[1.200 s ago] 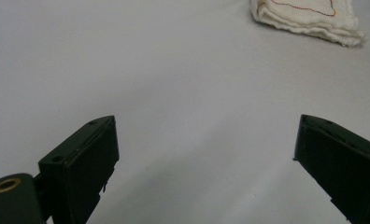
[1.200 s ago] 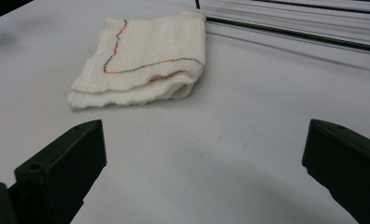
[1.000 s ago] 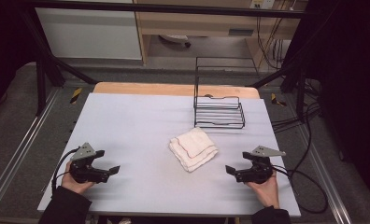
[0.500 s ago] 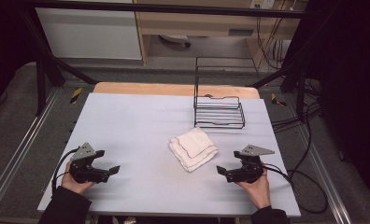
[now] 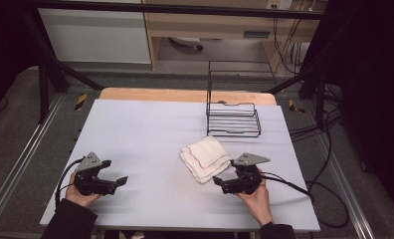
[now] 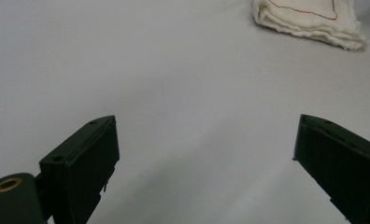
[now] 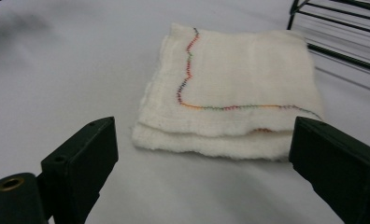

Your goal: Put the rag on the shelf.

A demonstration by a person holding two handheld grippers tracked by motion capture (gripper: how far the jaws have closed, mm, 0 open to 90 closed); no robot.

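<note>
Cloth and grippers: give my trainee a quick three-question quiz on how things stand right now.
1. True or false: the cloth lies folded on the table.
2. Which gripper is nearer the cloth: A) left gripper B) right gripper?
3. Fill in: the wire rack holds ____.

Key: 1 true. 2 B. 3 nothing; it stands empty beyond the cloth. Both grippers are open.
</note>
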